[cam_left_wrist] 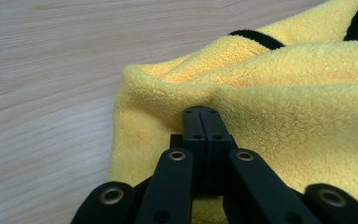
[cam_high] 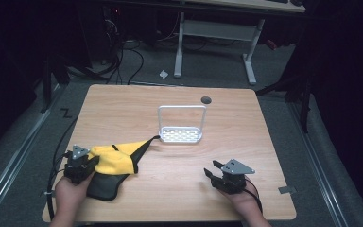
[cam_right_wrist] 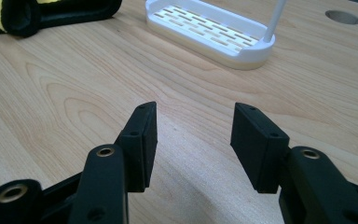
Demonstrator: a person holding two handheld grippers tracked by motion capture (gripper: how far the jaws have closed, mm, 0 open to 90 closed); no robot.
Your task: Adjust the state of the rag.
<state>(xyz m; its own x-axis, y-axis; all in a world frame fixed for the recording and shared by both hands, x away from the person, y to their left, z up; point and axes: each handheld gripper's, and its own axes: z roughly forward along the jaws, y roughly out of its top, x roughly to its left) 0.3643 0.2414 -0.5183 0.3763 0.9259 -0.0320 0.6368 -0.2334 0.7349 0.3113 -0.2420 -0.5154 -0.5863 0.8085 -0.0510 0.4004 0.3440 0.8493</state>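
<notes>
A yellow cloth with black trim and a black underside lies crumpled at the table's front left. My left gripper is at its left edge, jaws pressed together on a fold of the yellow cloth; in the left gripper view the fabric bunches toward the left gripper's tips. At the front right my right gripper rests low over bare wood. The right gripper is open with nothing between its fingers. It points toward the table's middle, and the cloth's black edge lies far off at the upper left.
A white slotted rack with a tall wire handle stands mid-table, seen close ahead as the rack in the right gripper view. A round hole sits near the wooden table's far edge. Cables and desk legs lie on the floor beyond.
</notes>
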